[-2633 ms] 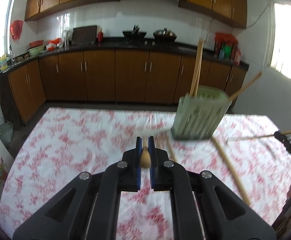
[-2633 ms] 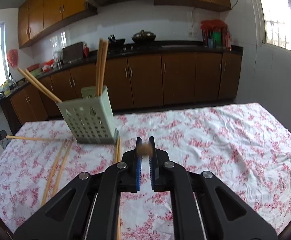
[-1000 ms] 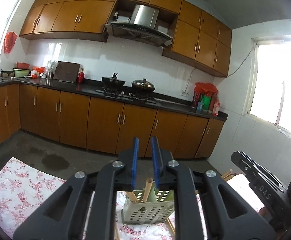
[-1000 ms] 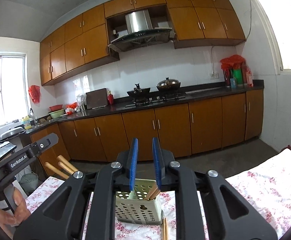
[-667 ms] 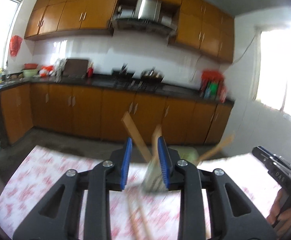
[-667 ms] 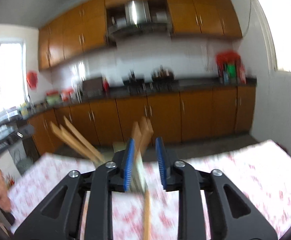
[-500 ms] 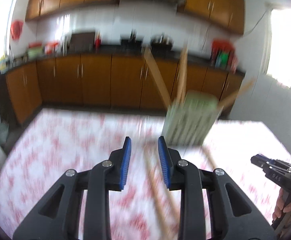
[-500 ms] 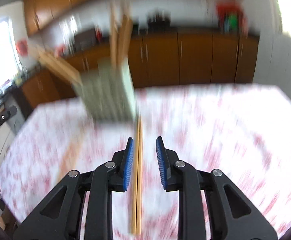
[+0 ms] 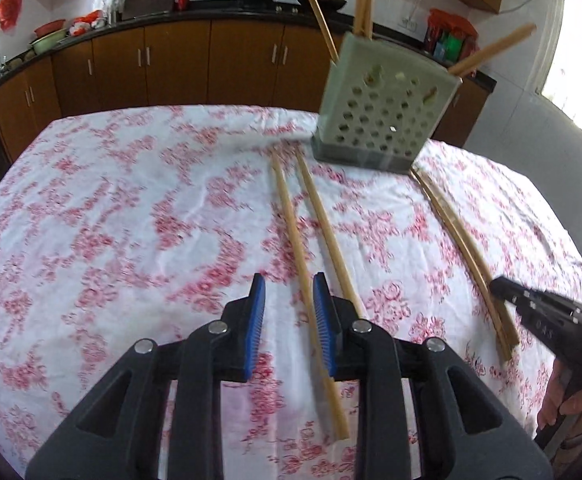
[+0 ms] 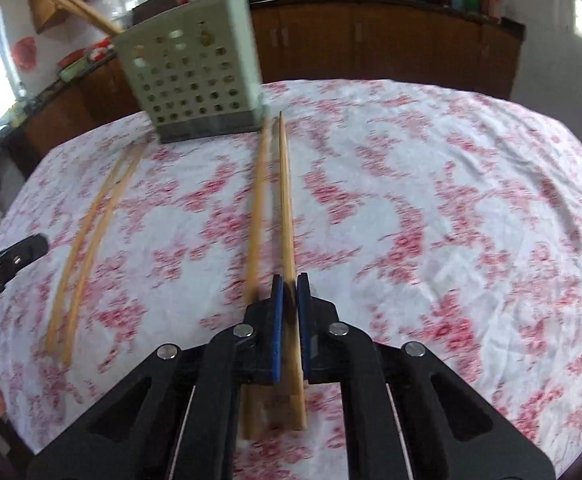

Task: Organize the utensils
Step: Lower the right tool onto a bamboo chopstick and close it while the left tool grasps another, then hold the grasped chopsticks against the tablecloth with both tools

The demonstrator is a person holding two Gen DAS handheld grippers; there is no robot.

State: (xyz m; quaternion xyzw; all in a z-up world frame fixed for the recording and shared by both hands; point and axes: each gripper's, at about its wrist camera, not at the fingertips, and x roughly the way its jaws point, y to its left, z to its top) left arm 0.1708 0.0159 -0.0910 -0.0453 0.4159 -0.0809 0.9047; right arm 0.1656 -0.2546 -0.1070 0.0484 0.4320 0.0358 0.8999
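A pale green perforated utensil holder (image 9: 387, 120) (image 10: 195, 76) stands at the table's far side with several wooden chopsticks in it. Two chopstick pairs lie on the cloth. My left gripper (image 9: 289, 314) is open, low over the table, with one chopstick (image 9: 291, 216) of the left pair running between its jaws and the other (image 9: 323, 220) just right of it. My right gripper (image 10: 287, 304) is nearly closed around a chopstick (image 10: 285, 200) of the other pair; its mate (image 10: 257, 208) lies just left. That pair shows in the left wrist view (image 9: 459, 236).
The table carries a white cloth with red flowers (image 9: 131, 220). Brown kitchen cabinets (image 9: 171, 64) and a dark counter run behind it. The right gripper's body (image 9: 543, 320) shows at the left view's right edge, and the left gripper's tip (image 10: 7, 260) at the right view's left edge.
Both grippers dropped from above the holder, where they let go of chopsticks, down to the table. The left is now open over one chopstick; the right has narrowed around another.
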